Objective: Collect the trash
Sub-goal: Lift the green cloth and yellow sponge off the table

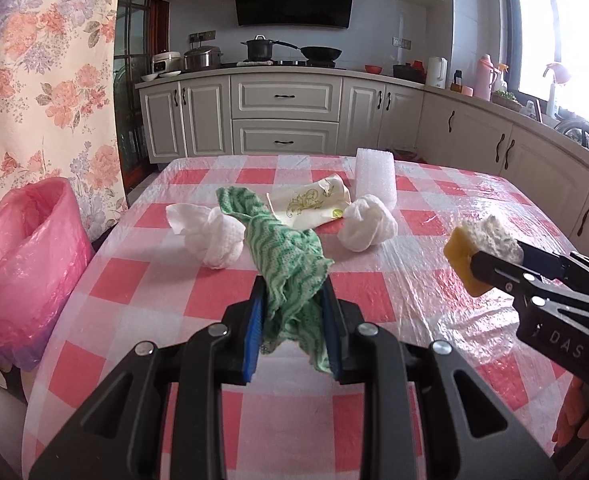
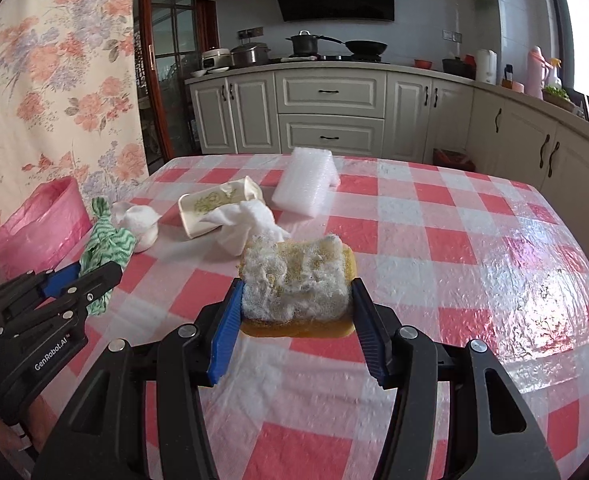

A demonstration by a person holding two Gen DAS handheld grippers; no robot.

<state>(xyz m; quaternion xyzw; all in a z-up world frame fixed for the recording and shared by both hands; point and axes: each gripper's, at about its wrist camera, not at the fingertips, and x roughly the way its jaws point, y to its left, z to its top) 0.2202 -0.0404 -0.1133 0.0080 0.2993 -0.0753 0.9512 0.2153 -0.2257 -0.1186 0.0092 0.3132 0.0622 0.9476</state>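
Observation:
My left gripper (image 1: 292, 292) is shut on a green-and-white cloth (image 1: 282, 248) and holds it over the checked table. It also shows in the right wrist view (image 2: 82, 276) with the cloth (image 2: 110, 244). My right gripper (image 2: 294, 300) is shut on a worn yellow sponge (image 2: 294, 280) with a frayed white top, seen at the right in the left wrist view (image 1: 478, 248). On the table lie two crumpled white tissues (image 1: 210, 236) (image 1: 368, 220), a flattened paper cup (image 1: 310, 202) and a white foam block (image 1: 375, 176). A bin with a pink bag (image 1: 26, 252) stands at the table's left edge.
The table (image 2: 474, 260) has a red-and-white checked cloth under shiny plastic. A floral curtain (image 1: 42, 80) hangs behind the bin. Kitchen cabinets and a counter with pots run along the back and right.

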